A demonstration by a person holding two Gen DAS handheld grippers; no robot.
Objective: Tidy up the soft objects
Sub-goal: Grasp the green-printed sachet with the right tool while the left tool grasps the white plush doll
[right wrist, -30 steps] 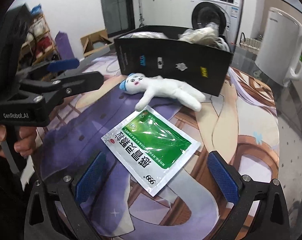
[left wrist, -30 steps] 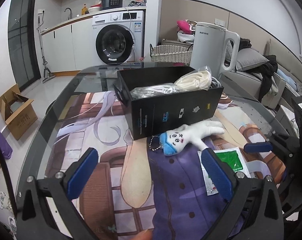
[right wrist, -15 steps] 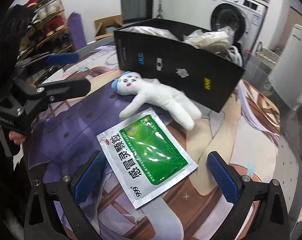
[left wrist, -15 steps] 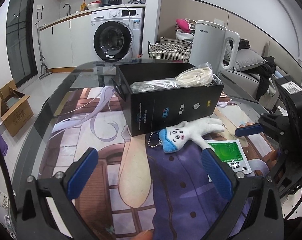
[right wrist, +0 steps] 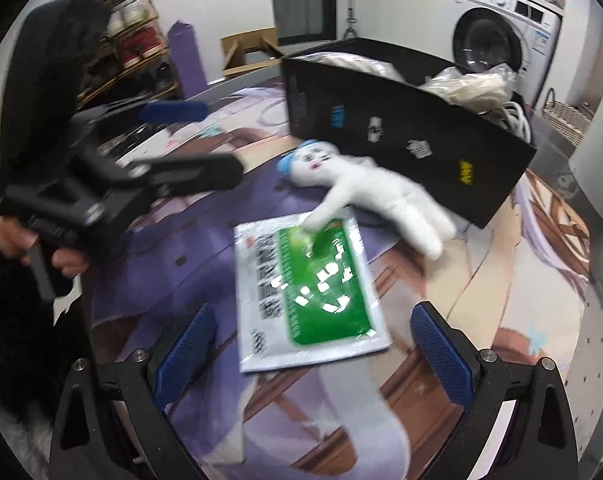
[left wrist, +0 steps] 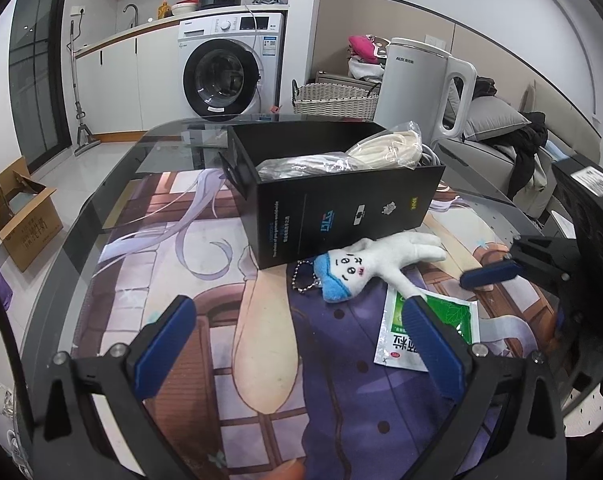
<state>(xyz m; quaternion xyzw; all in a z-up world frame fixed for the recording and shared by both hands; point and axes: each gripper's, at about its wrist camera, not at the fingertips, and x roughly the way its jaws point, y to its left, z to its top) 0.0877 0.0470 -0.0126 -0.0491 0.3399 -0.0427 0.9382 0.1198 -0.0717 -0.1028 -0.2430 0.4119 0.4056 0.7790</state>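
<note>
Tabletop (left wrist: pixel 101 216) with printed mat, as it stood. Right gripper (right wrist: pixel 313 344) hung over the green-and-white sachet (right wrist: pixel 307 284), its jaws wide but beginning to close, the sachet's near edge between them and untouched. Left gripper (left wrist: pixel 297 344) hovered with jaws wide and nothing between them. White plush doll (left wrist: pixel 375 266) lay against the black box (left wrist: pixel 341 208), one limb resting on the sachet. Bagged soft items (left wrist: pixel 385 150) sat inside the box.

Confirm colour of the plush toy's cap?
Blue cap on a white plush toy; clearest in the left wrist view.
</note>
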